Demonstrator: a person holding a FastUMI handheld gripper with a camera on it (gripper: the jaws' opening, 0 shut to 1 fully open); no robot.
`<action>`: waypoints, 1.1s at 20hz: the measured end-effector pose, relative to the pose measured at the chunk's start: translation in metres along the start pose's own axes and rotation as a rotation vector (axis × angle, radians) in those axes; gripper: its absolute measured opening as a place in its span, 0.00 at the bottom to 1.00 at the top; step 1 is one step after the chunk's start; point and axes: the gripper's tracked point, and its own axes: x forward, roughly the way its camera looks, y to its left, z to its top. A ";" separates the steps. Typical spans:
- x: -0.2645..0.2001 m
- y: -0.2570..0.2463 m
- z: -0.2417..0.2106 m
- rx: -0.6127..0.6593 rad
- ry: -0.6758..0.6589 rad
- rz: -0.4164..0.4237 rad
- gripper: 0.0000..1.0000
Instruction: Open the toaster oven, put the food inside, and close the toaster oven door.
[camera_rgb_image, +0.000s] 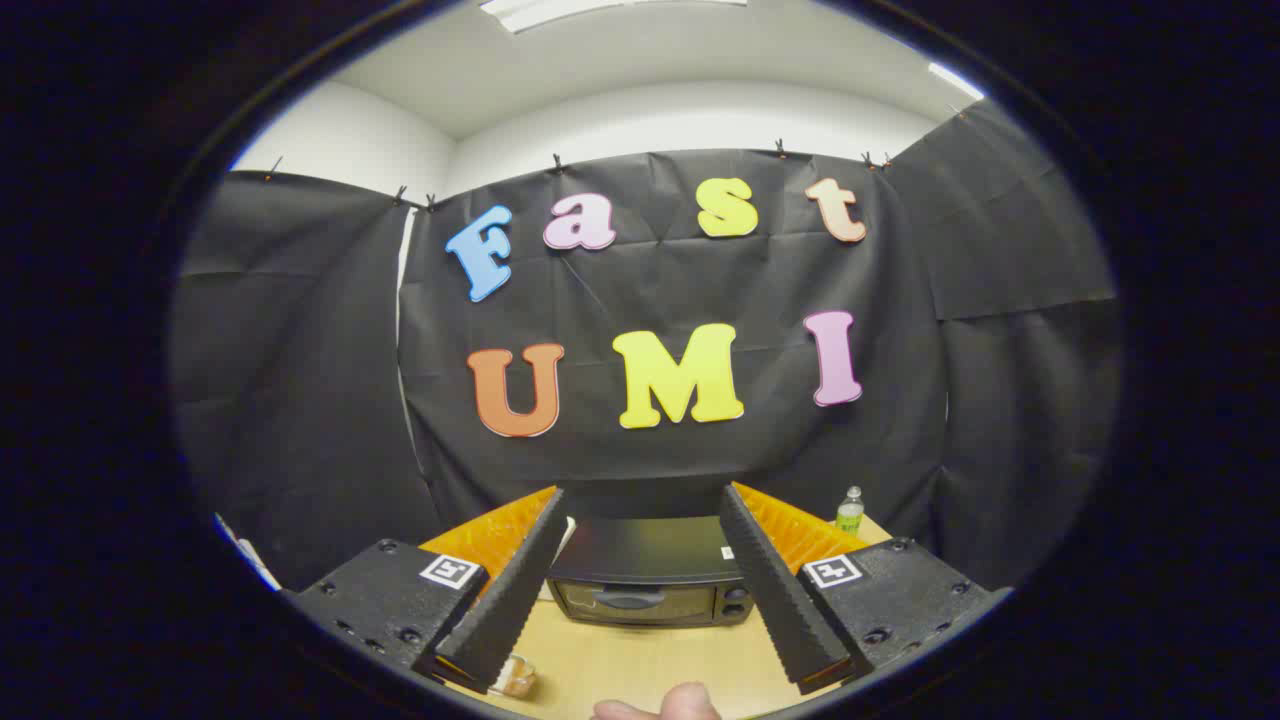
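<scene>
We are holding the gripper (645, 520) with jaws apart and empty, facing the toaster oven (650, 580) at the table's (650, 665) far edge. Its door is shut; the rigid door handle (615, 598) looks the best hold. The food (515, 678), probably soft and light, is sitting near the table's front edge.

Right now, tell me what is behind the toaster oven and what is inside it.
Behind the toaster oven hangs the booth's black cloth wall; a bottle stands to one side. Its door is shut and the window dark, so the inside is hidden. The open gripper frames it, touching nothing.
</scene>
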 end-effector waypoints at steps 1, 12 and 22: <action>0.000 -0.001 0.000 0.007 0.002 -0.006 1.00; -0.016 -0.015 -0.004 0.006 0.020 -0.054 1.00; -0.003 -0.008 -0.014 -0.002 0.038 -0.024 1.00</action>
